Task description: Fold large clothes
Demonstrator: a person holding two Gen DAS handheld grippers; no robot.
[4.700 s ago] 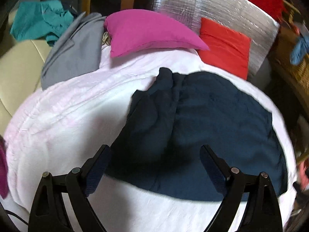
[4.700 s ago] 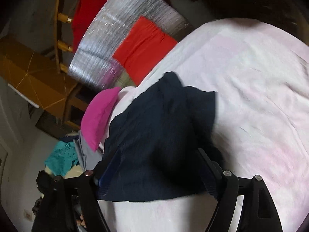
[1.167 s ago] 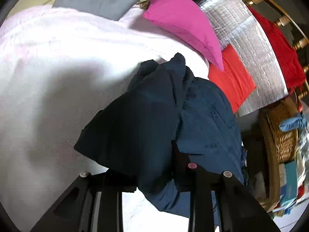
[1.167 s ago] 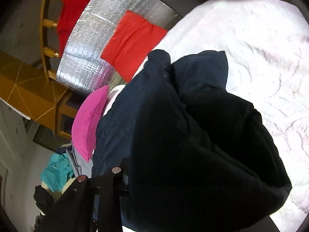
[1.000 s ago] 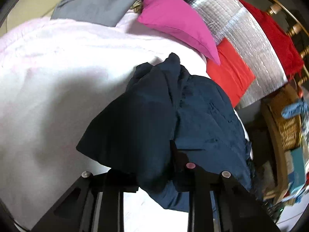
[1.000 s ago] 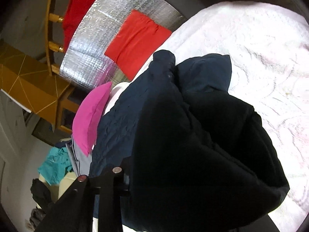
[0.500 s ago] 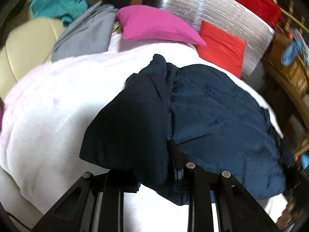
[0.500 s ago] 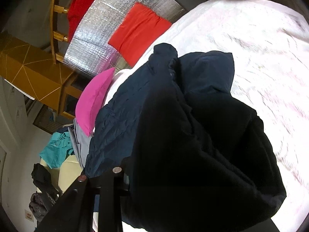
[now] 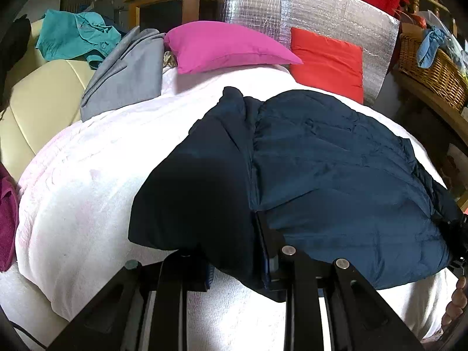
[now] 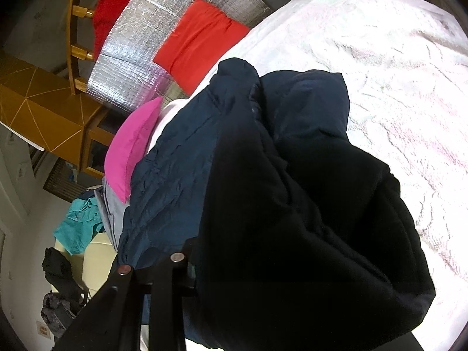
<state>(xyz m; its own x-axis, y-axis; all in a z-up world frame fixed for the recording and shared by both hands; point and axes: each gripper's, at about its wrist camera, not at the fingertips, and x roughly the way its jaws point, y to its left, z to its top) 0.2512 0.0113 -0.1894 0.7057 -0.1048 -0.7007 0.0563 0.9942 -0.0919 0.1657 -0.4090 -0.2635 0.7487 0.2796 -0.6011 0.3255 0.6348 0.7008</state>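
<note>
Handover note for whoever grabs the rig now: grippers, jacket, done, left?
Left gripper: shut on the near edge of the navy jacket, a fold of it lifted over the fingers.
Right gripper: shut on the jacket too; dark fabric drapes over it and hides one finger.
Jacket lies on the white blanket, below the pink pillow.
Done: one side looks folded over the body.
Left: probably lay the held part down, finish the folds, release.
</note>
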